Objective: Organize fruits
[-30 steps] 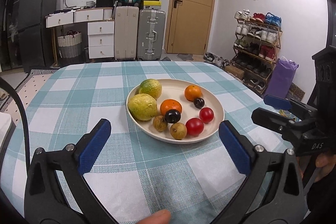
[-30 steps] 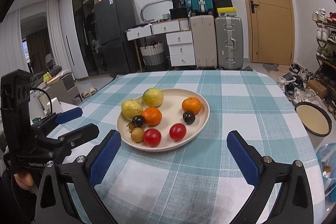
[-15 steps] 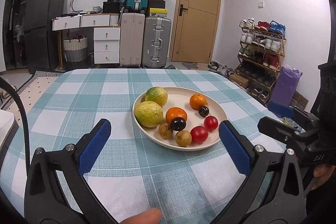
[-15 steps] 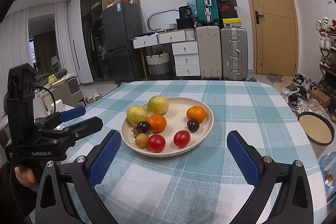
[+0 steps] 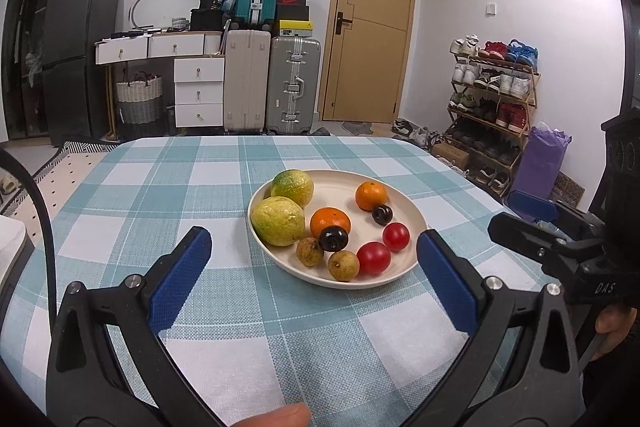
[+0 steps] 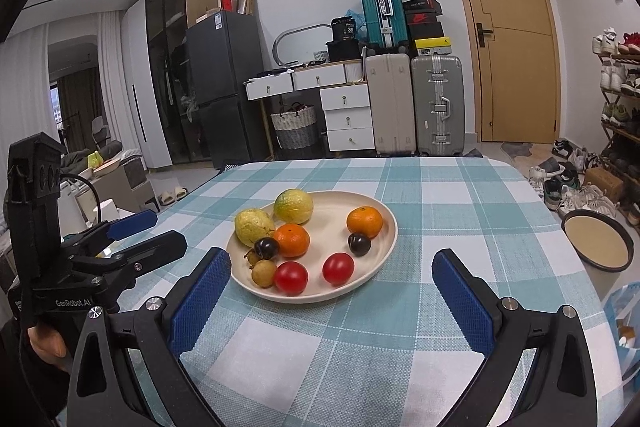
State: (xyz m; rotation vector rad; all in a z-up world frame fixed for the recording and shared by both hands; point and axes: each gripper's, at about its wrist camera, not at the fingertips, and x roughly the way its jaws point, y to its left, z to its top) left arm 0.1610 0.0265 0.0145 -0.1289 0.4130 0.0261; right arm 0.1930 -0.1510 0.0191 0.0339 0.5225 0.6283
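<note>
A cream plate (image 5: pixel 412 215) (image 6: pixel 384 247) sits on the checked tablecloth. It holds two yellow-green citrus (image 5: pixel 279 220) (image 6: pixel 254 226), two oranges (image 5: pixel 330 221) (image 6: pixel 364 221), two dark plums (image 5: pixel 333 238) (image 6: pixel 359 244), two red tomatoes (image 5: pixel 373 258) (image 6: pixel 291 277) and two small brown fruits (image 5: pixel 343 265) (image 6: pixel 264 273). My left gripper (image 5: pixel 312 275) is open and empty, just in front of the plate. My right gripper (image 6: pixel 332 291) is open and empty, also in front of the plate. Each gripper shows in the other's view: the right one (image 5: pixel 528 223), the left one (image 6: pixel 132 235).
The table (image 5: pixel 168 187) has a rounded far edge. A round tray (image 6: pixel 598 241) sits low beyond the right edge. Suitcases (image 5: pixel 294 83), drawers, a fridge, a door and a shoe rack (image 5: pixel 490 107) stand behind the table.
Both views have tilted up and pulled back slightly, so the plate sits lower in frame. Both grippers stay open. The fruits have not moved.
</note>
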